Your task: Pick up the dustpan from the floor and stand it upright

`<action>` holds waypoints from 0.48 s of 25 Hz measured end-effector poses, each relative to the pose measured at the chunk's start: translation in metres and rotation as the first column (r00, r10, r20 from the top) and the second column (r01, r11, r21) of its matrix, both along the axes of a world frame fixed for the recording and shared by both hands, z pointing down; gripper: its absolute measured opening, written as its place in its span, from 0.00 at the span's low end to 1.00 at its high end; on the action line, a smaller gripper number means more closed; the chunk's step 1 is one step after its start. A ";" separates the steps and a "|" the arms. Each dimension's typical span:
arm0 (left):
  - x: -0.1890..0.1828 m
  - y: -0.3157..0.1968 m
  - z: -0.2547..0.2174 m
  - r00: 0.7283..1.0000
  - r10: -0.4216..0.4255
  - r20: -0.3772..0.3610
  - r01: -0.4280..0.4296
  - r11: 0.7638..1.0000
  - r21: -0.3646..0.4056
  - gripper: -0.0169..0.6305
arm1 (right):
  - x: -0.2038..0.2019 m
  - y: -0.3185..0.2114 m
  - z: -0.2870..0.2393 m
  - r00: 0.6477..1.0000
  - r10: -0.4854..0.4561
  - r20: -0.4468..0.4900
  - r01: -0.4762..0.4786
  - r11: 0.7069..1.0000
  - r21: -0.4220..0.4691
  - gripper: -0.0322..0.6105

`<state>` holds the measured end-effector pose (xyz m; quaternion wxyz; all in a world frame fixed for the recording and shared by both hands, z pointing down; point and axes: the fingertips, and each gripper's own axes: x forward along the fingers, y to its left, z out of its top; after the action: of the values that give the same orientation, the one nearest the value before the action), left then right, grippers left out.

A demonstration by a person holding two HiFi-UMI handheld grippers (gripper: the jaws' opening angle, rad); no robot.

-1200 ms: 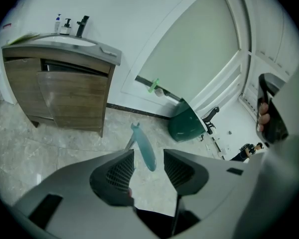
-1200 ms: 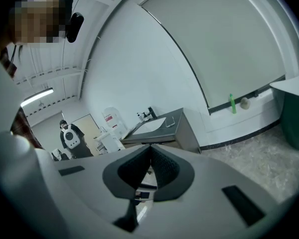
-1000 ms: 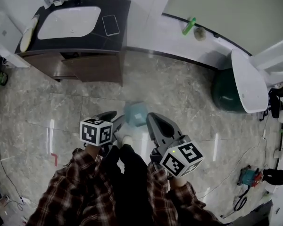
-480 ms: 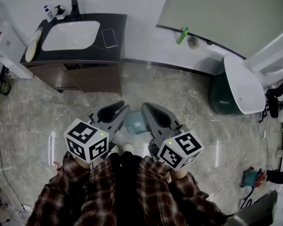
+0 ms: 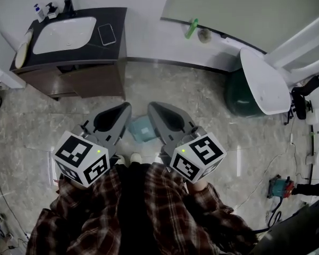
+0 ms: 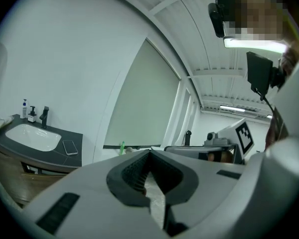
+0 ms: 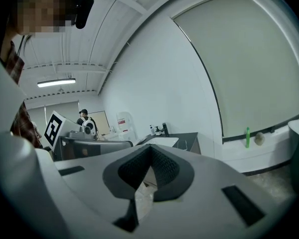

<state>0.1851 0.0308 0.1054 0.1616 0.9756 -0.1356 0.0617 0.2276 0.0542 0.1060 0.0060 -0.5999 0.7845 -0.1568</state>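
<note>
Closing just now on nothing, left gripper [image 6: 149, 153], raised higher than before

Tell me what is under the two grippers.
A pale blue dustpan on the grey floor shows between the left gripper and right gripper. Both cover its sides, so its full shape is hidden.

Glossy marble-look floor [image 5: 202, 97], plastic dustpan [image 5: 140, 129], wood cabinet [image 5: 90, 81]

Marble floor [image 5: 202, 102], dark vanity [image 5: 85, 81], white wall [image 5: 143, 15]
</note>
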 end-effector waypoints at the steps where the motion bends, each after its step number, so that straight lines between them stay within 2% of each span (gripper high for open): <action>1: -0.001 0.000 -0.001 1.000 -0.002 -0.004 0.002 1.000 -0.001 0.05 | -0.001 0.000 0.002 1.000 -0.007 -0.001 0.007 1.000 -0.008 0.07; 5: -0.004 -0.003 -0.002 0.999 -0.025 -0.020 0.025 0.999 -0.024 0.05 | -0.009 -0.004 0.008 0.998 -0.060 -0.020 0.059 0.998 -0.034 0.07; 12: -0.013 -0.002 0.000 0.998 -0.060 -0.005 0.059 0.998 -0.034 0.05 | -0.028 -0.014 0.018 0.990 -0.141 -0.027 0.139 0.988 -0.069 0.07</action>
<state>0.1721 0.0289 0.1057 0.1804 0.9683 -0.1631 0.0564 0.2000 0.0407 0.1237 -0.0375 -0.5455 0.8191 -0.1734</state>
